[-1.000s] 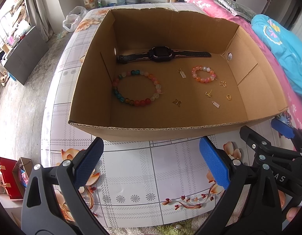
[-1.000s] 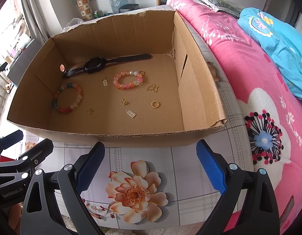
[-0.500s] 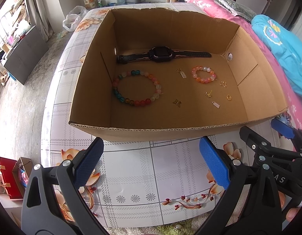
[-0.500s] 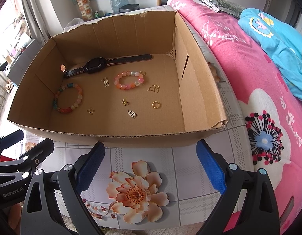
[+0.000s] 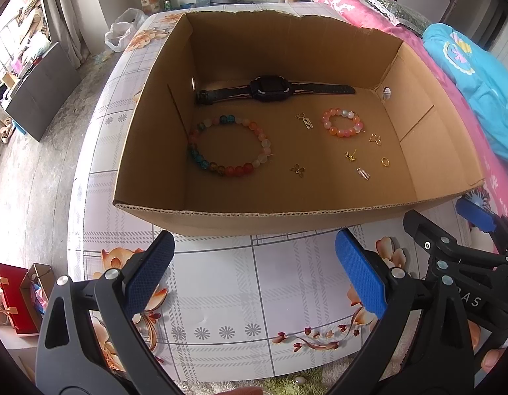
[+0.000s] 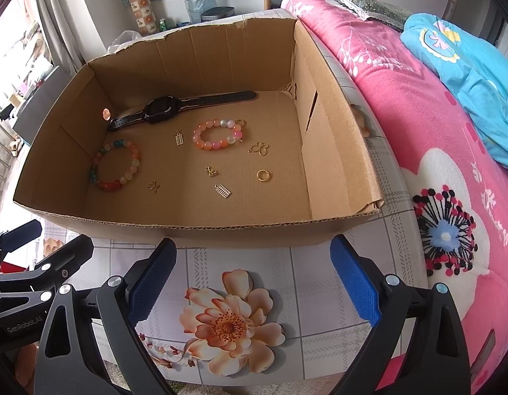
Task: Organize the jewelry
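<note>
- Hovering over the floral tablecloth (image 5: 240,283), the left gripper (image 5: 254,273) is standing wide, with nothing between its blue pads (image 5: 148,276); the right gripper (image 6: 254,273) is doing the same, just short of the box's near wall.
- Lying straight ahead of both grippers is the open cardboard box (image 5: 287,217), with all the jewelry resting loose on its floor.
- Sitting nearest ahead of the left gripper is a large multicoloured bead bracelet (image 5: 229,144); beyond it, along the far wall, a black watch (image 5: 270,89) is stretching flat.
- Sitting ahead of the right gripper are a small pink-and-orange bead bracelet (image 6: 217,135), a gold ring (image 6: 263,175), and several tiny gold charms (image 6: 222,192) scattered apart from each other.
- Showing only in the left view are a red bag (image 5: 13,299) on the floor to that gripper's left and the right tool's black frame at its right.
- Showing far more fully in the right view is a pink flowered blanket (image 6: 418,138) running beside the box to that gripper's right.
</note>
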The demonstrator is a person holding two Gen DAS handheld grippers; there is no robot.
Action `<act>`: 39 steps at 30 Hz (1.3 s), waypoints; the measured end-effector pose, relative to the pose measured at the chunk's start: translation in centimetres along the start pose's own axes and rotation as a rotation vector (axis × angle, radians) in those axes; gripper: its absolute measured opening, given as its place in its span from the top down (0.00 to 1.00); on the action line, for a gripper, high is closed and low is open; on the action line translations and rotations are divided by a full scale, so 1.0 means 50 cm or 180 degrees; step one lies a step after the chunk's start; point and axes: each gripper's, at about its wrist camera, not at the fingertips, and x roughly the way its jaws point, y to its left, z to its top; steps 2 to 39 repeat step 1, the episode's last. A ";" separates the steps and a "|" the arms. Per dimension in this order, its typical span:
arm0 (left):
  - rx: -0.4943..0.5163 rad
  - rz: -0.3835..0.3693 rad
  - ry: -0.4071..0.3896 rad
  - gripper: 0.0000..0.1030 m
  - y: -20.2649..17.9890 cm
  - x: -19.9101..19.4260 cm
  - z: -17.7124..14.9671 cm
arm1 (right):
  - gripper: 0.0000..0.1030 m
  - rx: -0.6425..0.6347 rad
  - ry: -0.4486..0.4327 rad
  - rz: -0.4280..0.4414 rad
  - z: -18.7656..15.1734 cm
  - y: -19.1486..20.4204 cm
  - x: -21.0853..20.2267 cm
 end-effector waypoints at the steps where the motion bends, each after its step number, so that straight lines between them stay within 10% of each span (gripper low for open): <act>1: 0.0000 -0.0002 0.0002 0.08 0.001 0.000 0.001 | 0.11 -0.0004 -0.0001 0.0000 0.000 0.001 0.000; 39: 0.0000 -0.0002 0.0002 0.08 0.001 0.000 0.001 | 0.11 -0.0004 -0.0001 0.0000 0.000 0.001 0.000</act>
